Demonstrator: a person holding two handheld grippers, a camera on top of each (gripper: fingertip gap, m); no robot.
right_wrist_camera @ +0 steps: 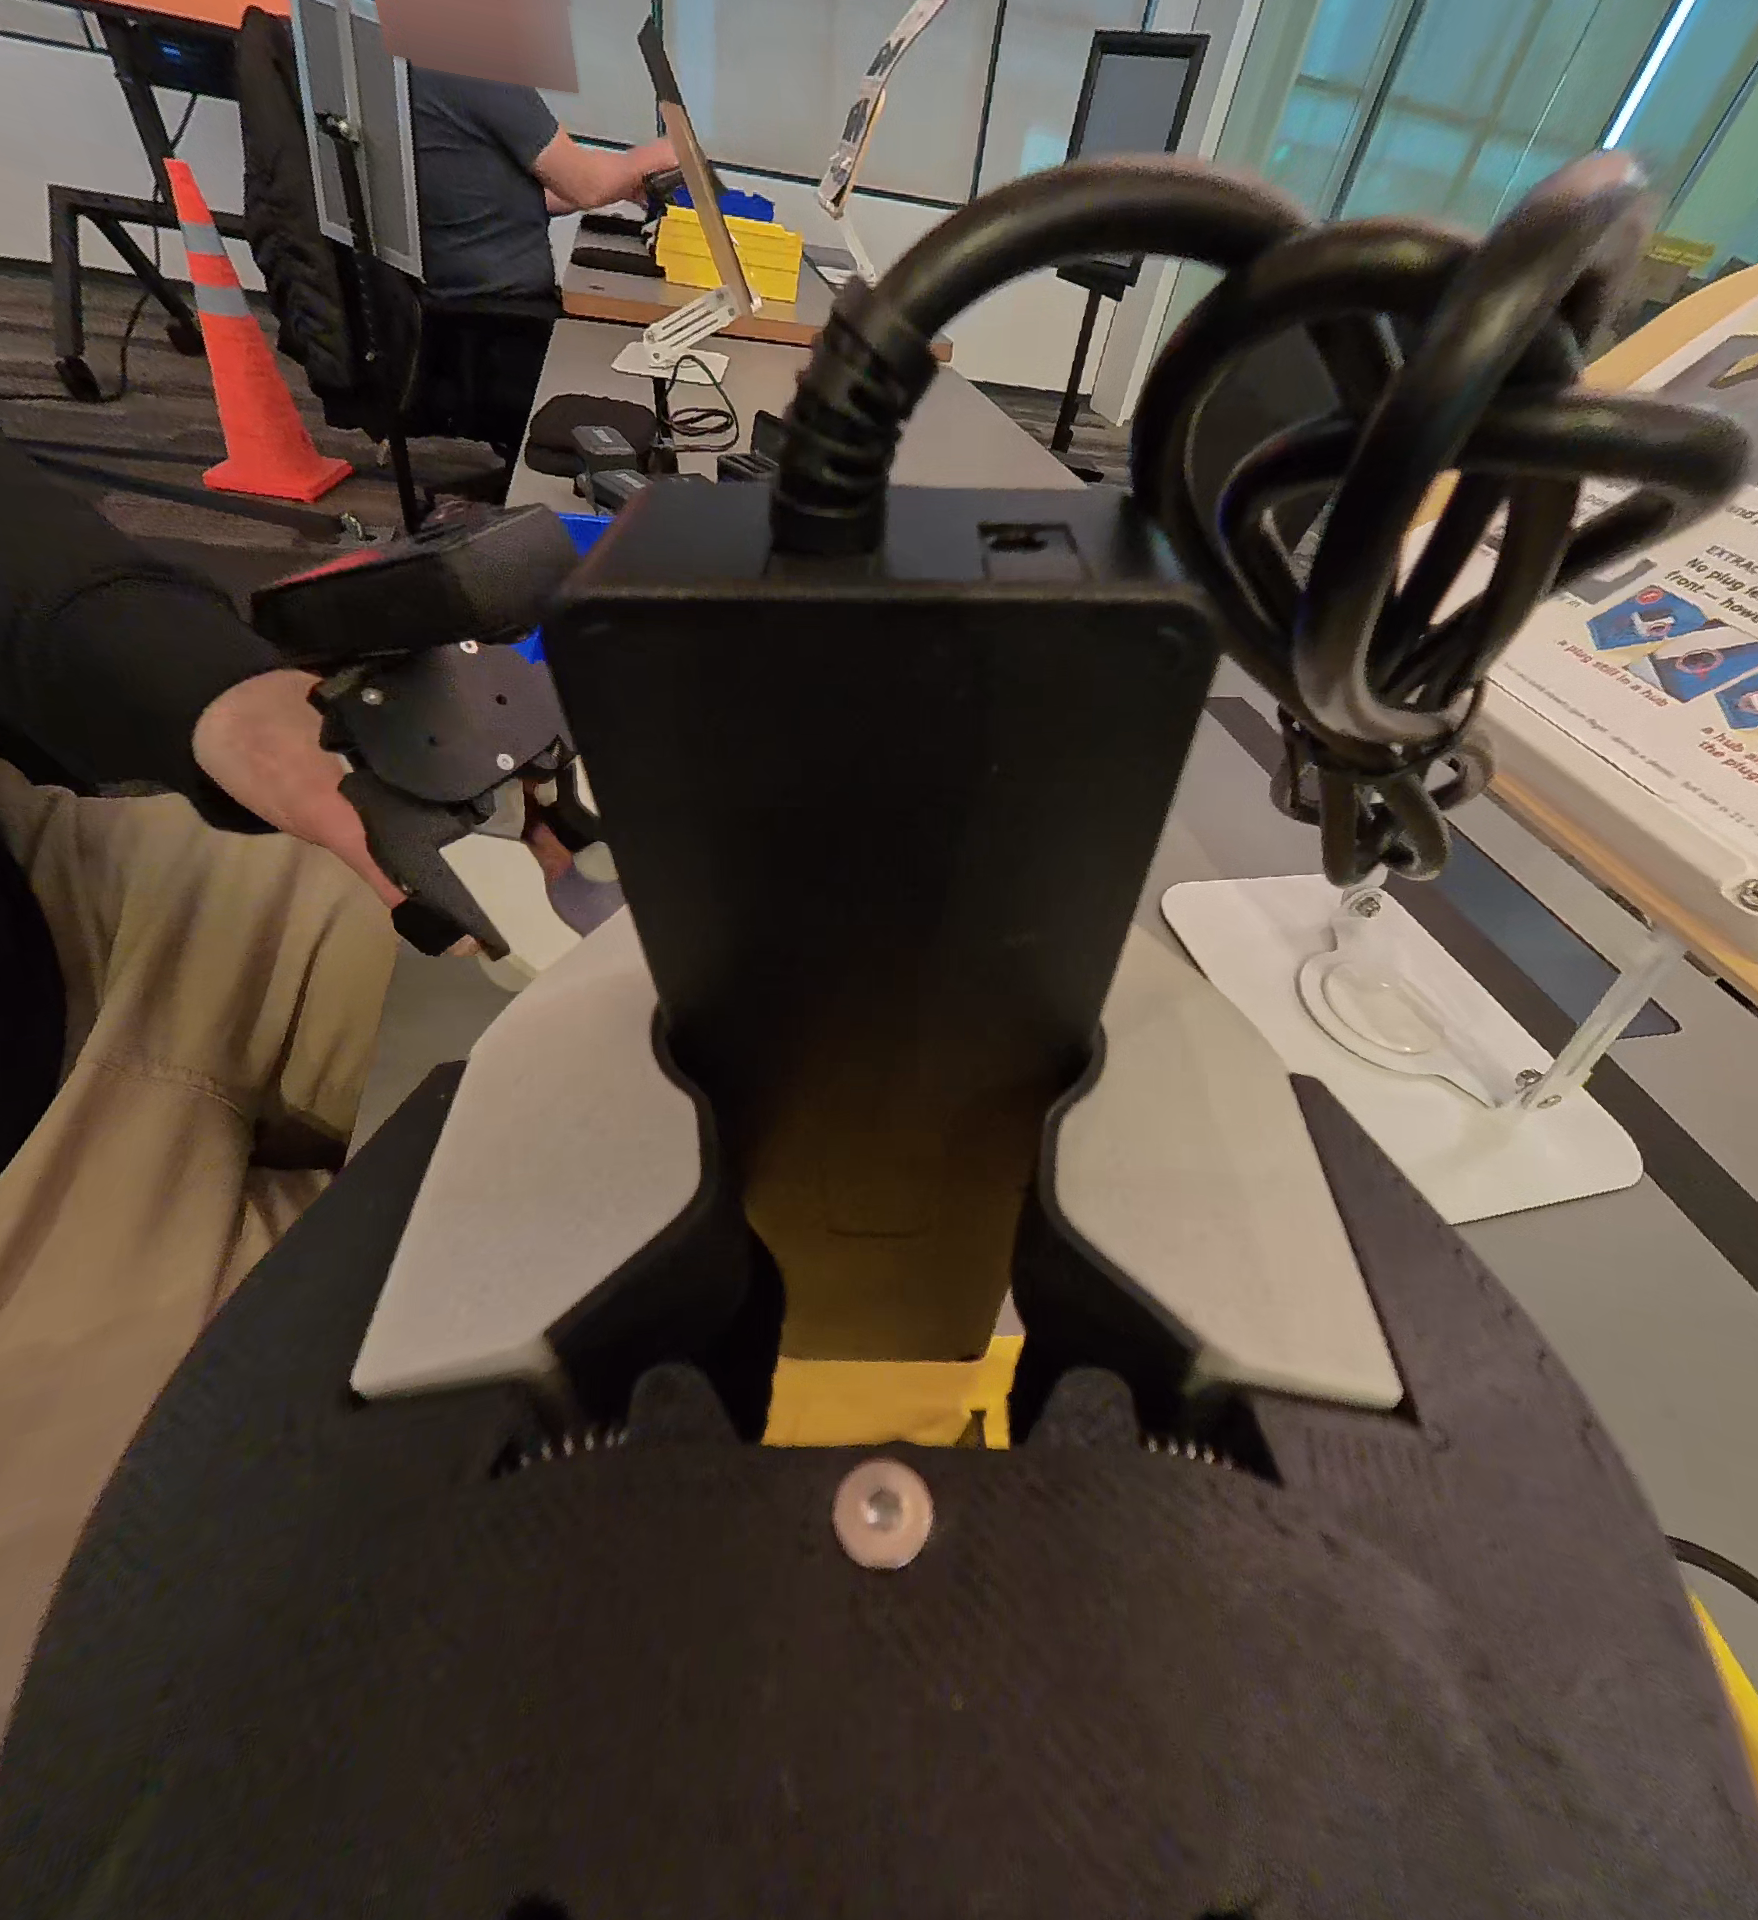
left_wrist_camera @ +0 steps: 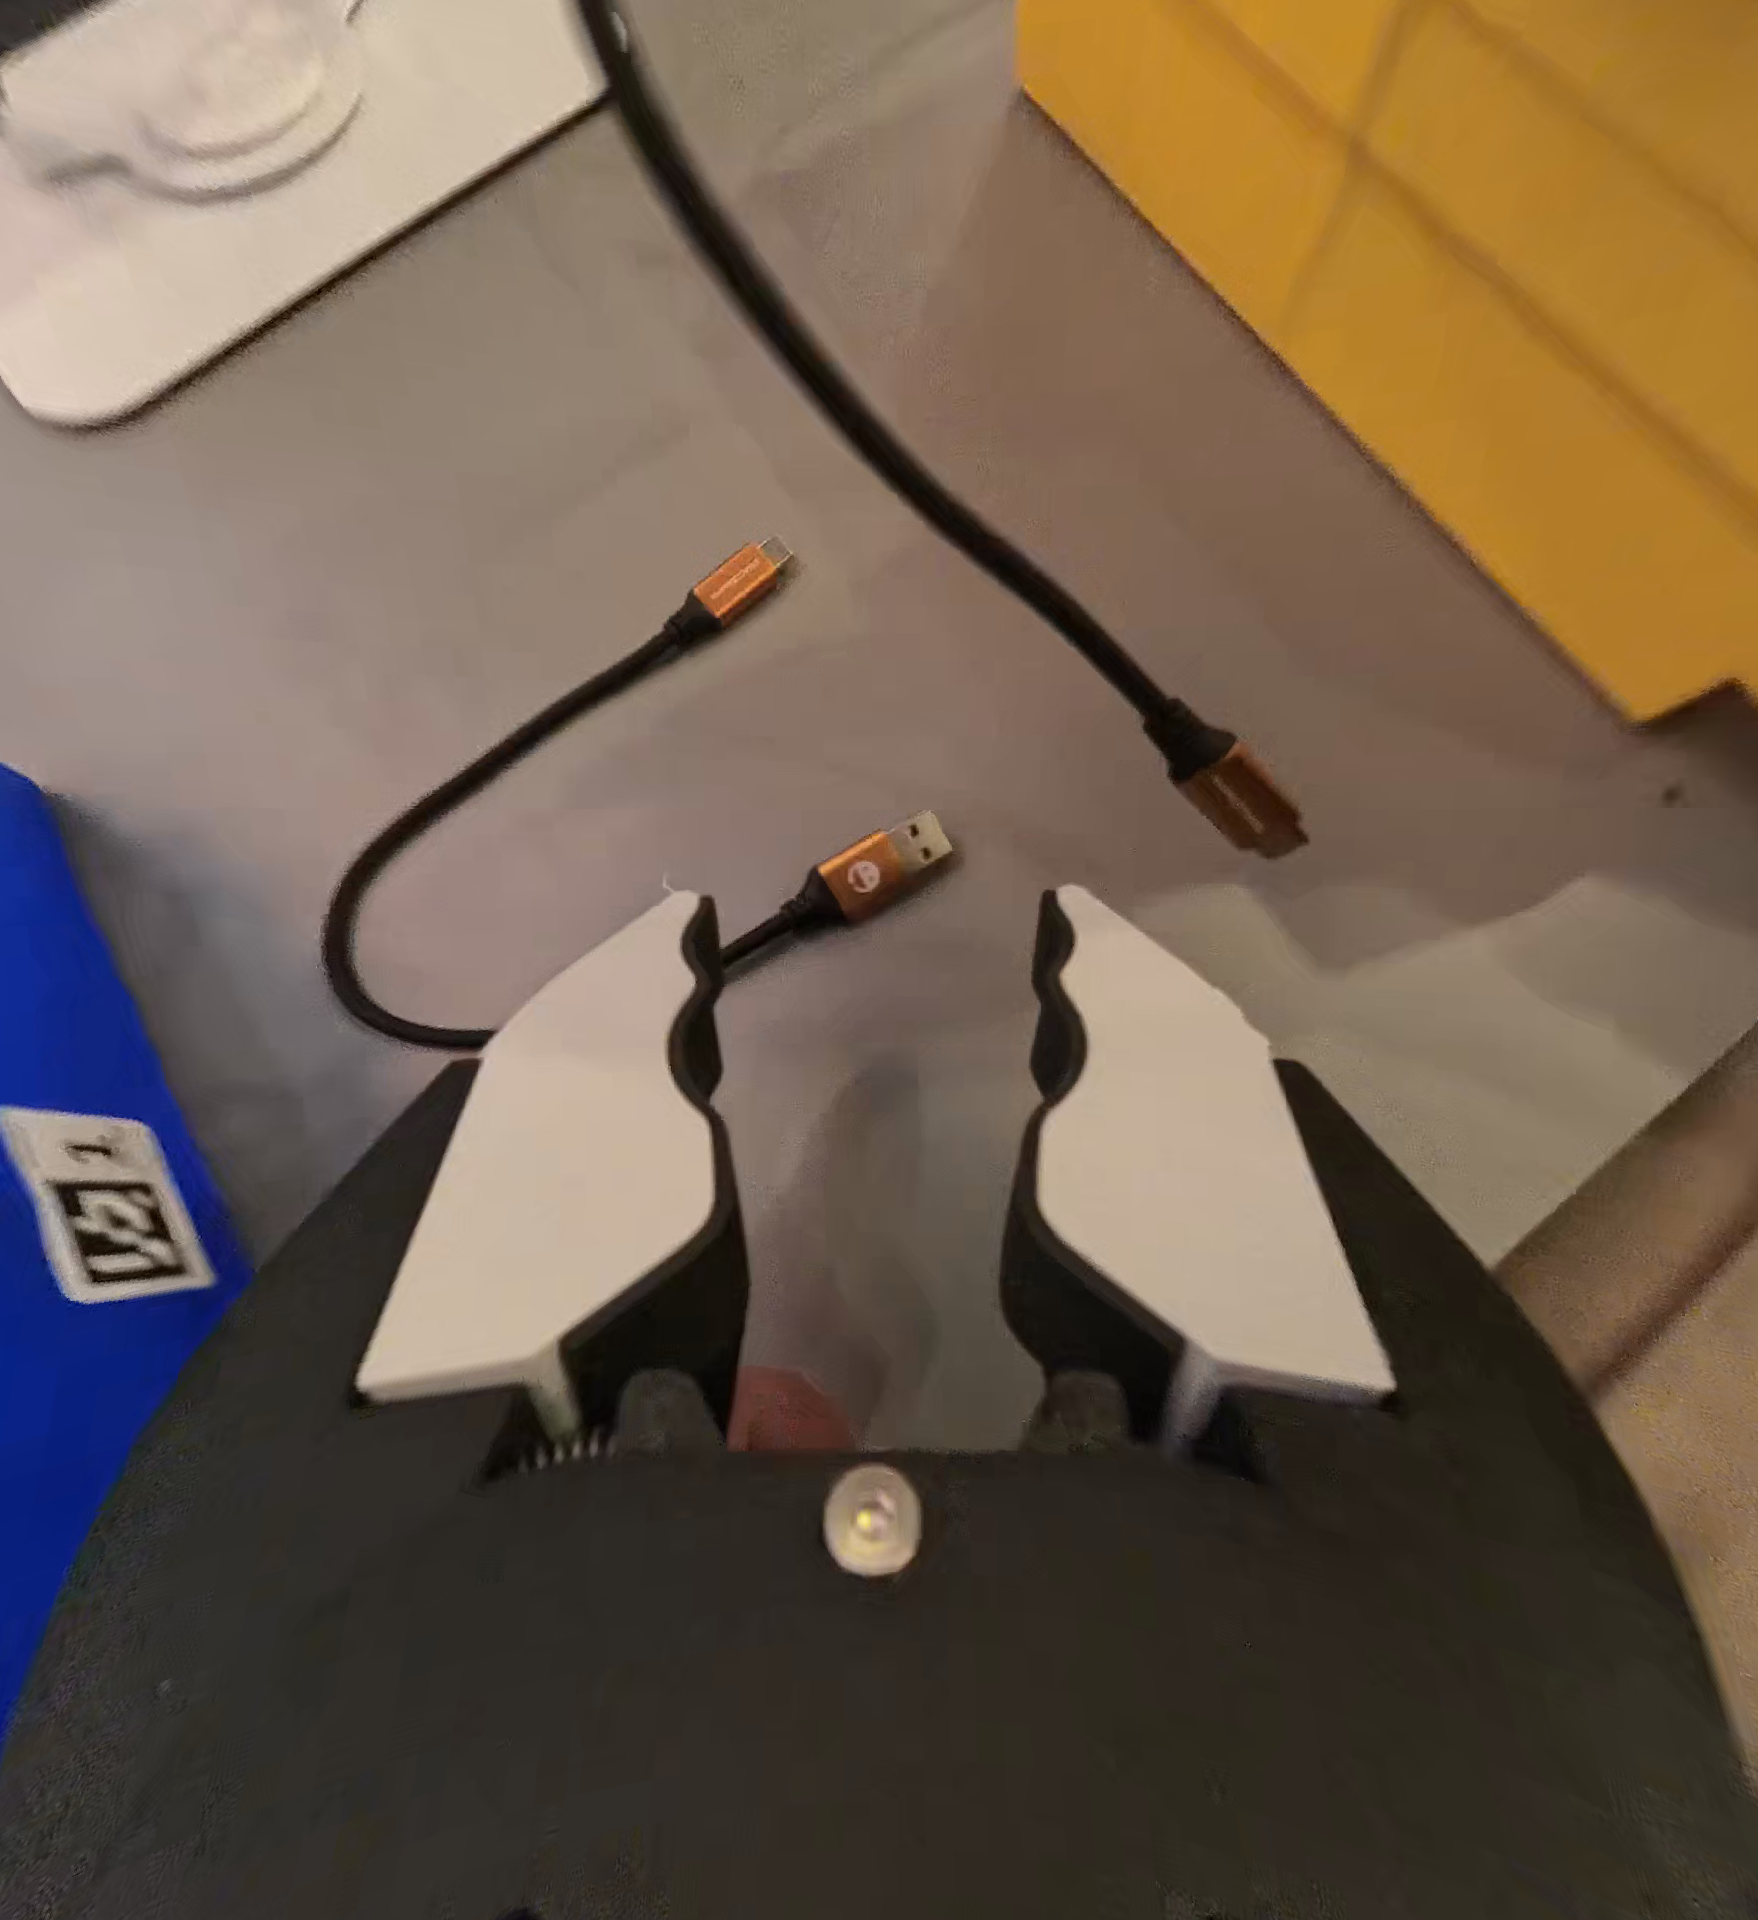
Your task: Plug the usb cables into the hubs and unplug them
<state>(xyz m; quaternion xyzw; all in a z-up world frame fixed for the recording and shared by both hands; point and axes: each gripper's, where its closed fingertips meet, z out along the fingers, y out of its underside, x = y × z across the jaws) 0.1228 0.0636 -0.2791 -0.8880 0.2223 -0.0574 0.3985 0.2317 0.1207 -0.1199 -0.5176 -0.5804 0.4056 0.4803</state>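
Grey tabletop (left_wrist_camera: 439,582); left fingers (left_wrist_camera: 693,935) apart, right fingers (right_wrist_camera: 563,1143) clamp boxy black hub (right_wrist_camera: 880,790).

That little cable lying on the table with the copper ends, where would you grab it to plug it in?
Grip the copper shell of the USB-A plug, across its narrow sides, coming from above. It lies flat, metal tip pointing away, just ahead of the open left gripper.

Open tool (left_wrist_camera: 870,914) above short USB cable (left_wrist_camera: 439,821)

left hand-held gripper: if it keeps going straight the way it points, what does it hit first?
Probably the USB-A plug of the short cable just past the open left hand-held gripper, or the grey table beside it. Depth is unclear.
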